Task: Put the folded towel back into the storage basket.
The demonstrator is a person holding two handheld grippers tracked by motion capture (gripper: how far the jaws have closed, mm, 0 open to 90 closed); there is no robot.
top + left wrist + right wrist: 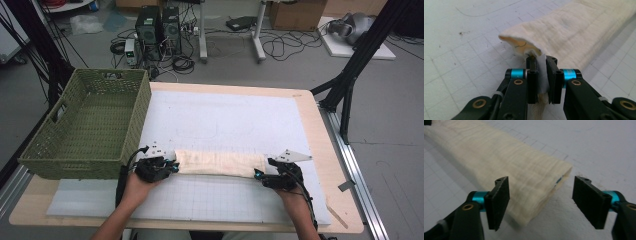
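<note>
Nearest the person, both grippers sit at the ends of a folded cream towel (217, 163) lying flat across the white mat (225, 120). The left gripper (541, 75) has its jaws squeezed onto a corner of the towel's layers, fabric bunched between them. The right gripper (540, 200) has its jaws spread wide on either side of the towel's other end, not touching it.

What I'd worry about: the left pinch looks like it only has a small corner, maybe not every layer, so a lift could peel the fold open or let the cloth slip out. And if the right closes where it is, it might catch just the top layer or miss the edge, so the towel sags or unrolls on that side.

Farther back on the left, the green basket (65, 150) sits at the mat's edge, nothing in it as far as I can see.
</note>
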